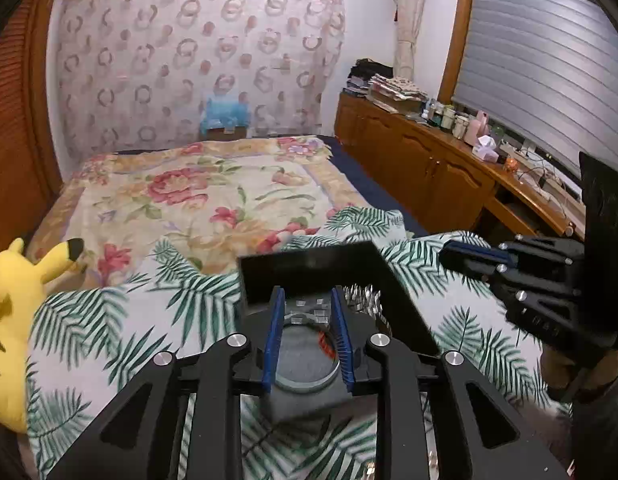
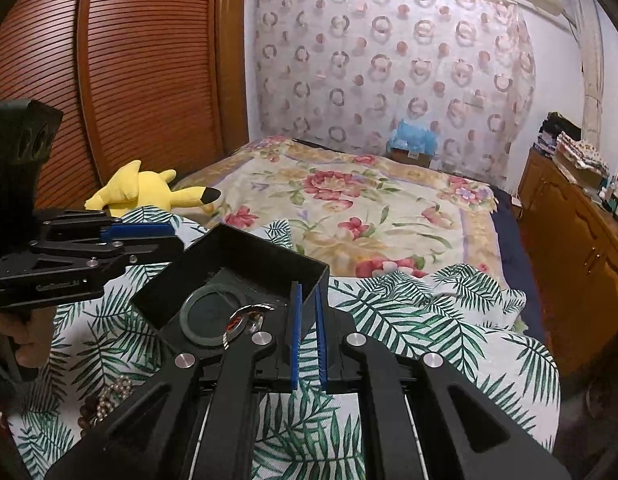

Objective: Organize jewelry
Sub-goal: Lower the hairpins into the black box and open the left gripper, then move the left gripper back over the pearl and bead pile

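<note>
Already a silver bangle point(image 2: 245, 322) lies inside the open black jewelry box point(image 2: 229, 264) on the palm-leaf bedspread point(image 2: 409, 320). Beside the box, beaded strands point(image 2: 109, 400) wait. Left tongs point(image 1: 307, 320) stand narrowly apart over it, gripping nothing; right tongs point(image 2: 307, 320) pinch its wall.

Right gripper point(image 2: 305, 300) clamps the black jewelry box point(image 2: 245, 276) wall on the bed.
</note>
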